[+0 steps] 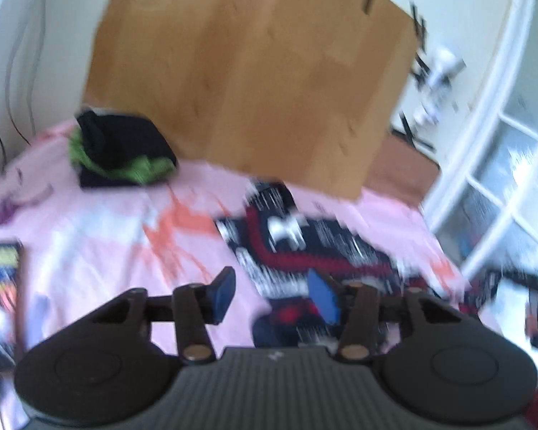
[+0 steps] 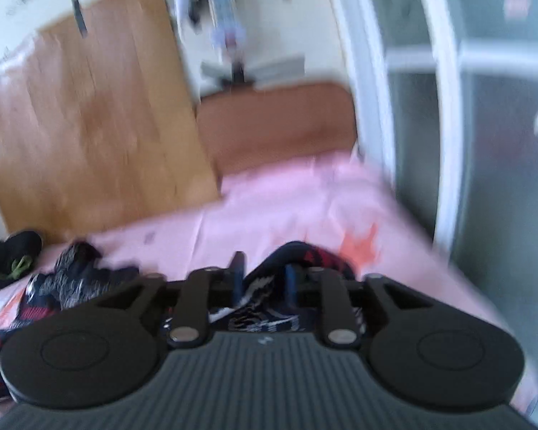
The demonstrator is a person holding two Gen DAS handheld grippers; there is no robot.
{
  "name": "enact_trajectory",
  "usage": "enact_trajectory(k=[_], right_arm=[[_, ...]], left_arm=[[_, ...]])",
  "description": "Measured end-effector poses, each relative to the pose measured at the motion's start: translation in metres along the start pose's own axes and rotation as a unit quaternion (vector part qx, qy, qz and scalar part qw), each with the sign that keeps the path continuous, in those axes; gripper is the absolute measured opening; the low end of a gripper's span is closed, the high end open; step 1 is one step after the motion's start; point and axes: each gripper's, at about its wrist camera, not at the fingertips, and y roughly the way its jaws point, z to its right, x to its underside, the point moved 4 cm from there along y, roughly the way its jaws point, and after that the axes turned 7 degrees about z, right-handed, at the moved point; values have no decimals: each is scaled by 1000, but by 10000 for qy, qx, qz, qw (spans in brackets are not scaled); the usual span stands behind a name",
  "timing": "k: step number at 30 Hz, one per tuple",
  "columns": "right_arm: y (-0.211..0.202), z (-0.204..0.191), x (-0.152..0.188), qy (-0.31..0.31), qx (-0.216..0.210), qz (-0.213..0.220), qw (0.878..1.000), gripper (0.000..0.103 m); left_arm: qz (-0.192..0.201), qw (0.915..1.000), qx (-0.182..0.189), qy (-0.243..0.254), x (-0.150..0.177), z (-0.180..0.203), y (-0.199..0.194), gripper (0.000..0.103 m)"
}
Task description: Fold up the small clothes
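A small dark knitted garment (image 1: pixel 305 247) with red and white patterns lies spread on the pink bed sheet (image 1: pixel 100 236). My left gripper (image 1: pixel 274 295) hovers over its near edge, fingers apart and empty. In the right wrist view, my right gripper (image 2: pixel 263 281) has its blue pads close on either side of a raised fold of the same garment (image 2: pixel 294 254). The rest of the garment (image 2: pixel 64 283) trails to the left. Both views are blurred.
A folded black and green garment (image 1: pixel 118 150) sits at the back left of the bed, also in the right wrist view (image 2: pixel 14 254). A wooden board (image 1: pixel 247 71) leans against the wall. A white glazed door (image 1: pixel 502 150) stands at right.
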Motion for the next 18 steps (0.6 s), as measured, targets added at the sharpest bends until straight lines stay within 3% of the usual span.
enact_trajectory(k=[1, 5, 9, 11, 14, 18], right_arm=[[9, 0, 5, 69, -154, -252, 9995, 51], [20, -30, 33, -397, -1004, -975, 9894, 53], [-3, -67, 63, -640, -2075, -1275, 9678, 53], [-9, -79, 59, -577, -2545, -1176, 9581, 55], [0, -90, 41, -545, -2649, -847, 9590, 71], [57, -94, 22, -372, -2127, -807, 9731, 73]], left_arm=[[5, 9999, -84, 64, -8, -1, 9, 48], [-393, 9982, -209, 404, -35, 3, 77, 55], [-977, 9926, -186, 704, -48, 9, 174, 90], [-1182, 9898, -274, 752, -47, 8, 211, 93], [-1541, 9850, -414, 660, -35, 0, 255, 96], [-1689, 9834, -416, 523, -29, -7, 273, 90]])
